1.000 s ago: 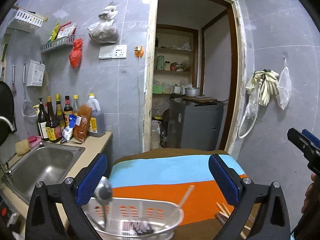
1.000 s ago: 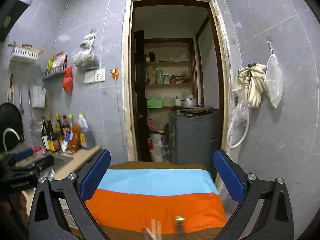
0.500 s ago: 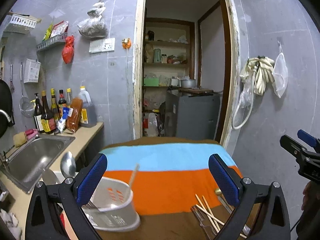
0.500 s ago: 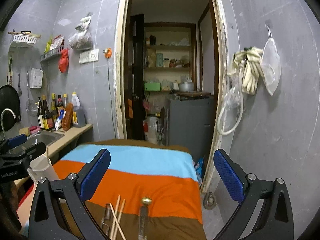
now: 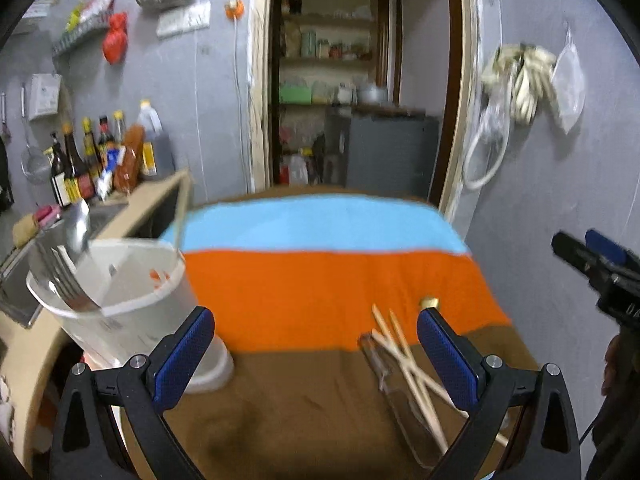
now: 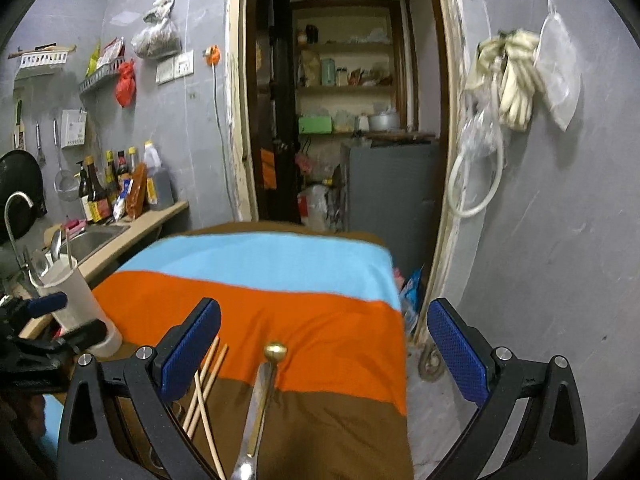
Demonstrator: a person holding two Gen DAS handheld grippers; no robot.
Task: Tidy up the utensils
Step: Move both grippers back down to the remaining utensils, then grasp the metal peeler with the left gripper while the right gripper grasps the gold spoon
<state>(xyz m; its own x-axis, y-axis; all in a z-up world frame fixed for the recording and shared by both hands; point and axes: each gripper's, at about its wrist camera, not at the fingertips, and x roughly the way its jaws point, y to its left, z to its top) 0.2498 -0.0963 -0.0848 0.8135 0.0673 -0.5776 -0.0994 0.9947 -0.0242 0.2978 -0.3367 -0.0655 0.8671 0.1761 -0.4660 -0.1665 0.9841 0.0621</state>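
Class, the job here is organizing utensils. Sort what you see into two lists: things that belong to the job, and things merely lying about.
Belongs to the job:
white utensil holder
fork and spoon standing in it
chopsticks on the striped cloth
gold-tipped utensil

Just lying about:
sauce bottles
sink
red bag
gloves on the wall
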